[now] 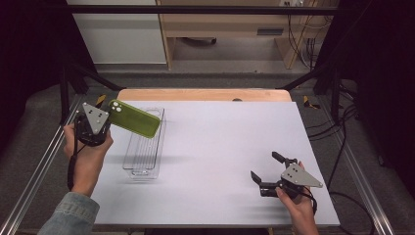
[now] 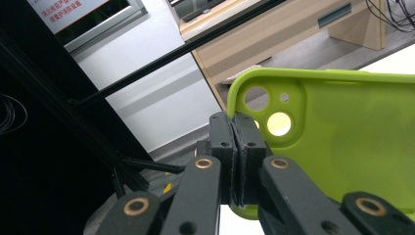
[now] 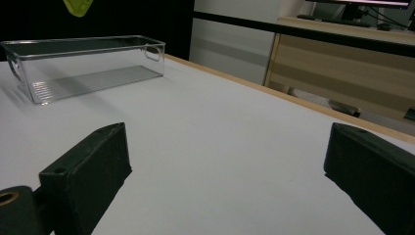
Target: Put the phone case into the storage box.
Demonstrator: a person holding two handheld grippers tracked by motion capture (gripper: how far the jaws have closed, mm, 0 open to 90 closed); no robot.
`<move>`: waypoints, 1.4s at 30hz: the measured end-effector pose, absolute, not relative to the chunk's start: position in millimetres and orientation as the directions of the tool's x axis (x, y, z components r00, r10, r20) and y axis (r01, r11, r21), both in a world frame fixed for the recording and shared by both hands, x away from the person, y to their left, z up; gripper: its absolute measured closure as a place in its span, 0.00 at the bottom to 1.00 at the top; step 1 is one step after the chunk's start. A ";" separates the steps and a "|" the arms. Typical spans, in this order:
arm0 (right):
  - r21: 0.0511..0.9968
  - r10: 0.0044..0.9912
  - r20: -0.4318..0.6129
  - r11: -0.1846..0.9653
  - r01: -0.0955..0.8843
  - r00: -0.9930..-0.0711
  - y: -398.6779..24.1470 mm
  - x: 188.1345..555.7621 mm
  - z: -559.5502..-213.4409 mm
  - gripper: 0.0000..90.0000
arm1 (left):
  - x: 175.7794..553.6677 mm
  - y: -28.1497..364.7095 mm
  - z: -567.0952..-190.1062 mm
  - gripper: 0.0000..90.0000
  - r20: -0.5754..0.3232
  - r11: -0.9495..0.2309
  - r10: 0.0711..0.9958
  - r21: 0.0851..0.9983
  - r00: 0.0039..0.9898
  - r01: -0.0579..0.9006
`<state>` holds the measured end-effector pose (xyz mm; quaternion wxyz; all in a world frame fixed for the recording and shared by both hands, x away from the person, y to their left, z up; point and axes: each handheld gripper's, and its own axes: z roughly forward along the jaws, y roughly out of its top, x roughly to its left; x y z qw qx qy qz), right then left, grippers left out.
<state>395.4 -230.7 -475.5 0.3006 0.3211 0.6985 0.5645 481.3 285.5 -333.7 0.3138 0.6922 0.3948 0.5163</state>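
Right gripper (image 1: pixel 264 172), lower right: jaws wide, empty, resting on the white table (image 1: pixel 220 147). Clear ribbed plastic bin (image 1: pixel 145 147), centre left. Left gripper (image 1: pixel 103 126), upper left: pinching the green silicone phone case (image 1: pixel 134 118) by its camera corner, above the bin's far end. Advice: level the case, lower inside, then release.

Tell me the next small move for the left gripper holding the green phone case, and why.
Probably lower it. The left gripper is shut on the green phone case at its camera-cutout corner, and the case hangs tilted above the clear plastic bin, not yet inside. The right gripper rests open, apart.
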 end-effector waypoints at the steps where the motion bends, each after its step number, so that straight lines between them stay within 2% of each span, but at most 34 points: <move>1: 0.983 0.789 -0.058 0.153 0.106 -0.611 -230.1 395.1 -475.5 0.04 | 481.6 285.8 -333.7 0.98 0.468 -0.492 0.870 0.842 0.153 0.221; 7: 0.984 0.793 -0.035 0.134 0.119 -0.608 -230.2 396.1 -476.9 0.03 | 484.5 284.6 -334.0 0.98 0.502 -0.526 0.851 0.822 0.155 0.219; 26: 0.981 0.794 -0.047 0.151 0.122 -0.605 -228.7 396.2 -479.7 0.04 | 492.1 282.0 -340.2 0.98 0.572 -0.592 0.806 0.777 0.153 0.214; 42: 0.981 0.796 -0.061 0.159 0.111 -0.602 -228.0 395.8 -479.5 0.04 | 495.6 275.0 -348.1 0.98 0.669 -0.680 0.732 0.709 0.128 0.186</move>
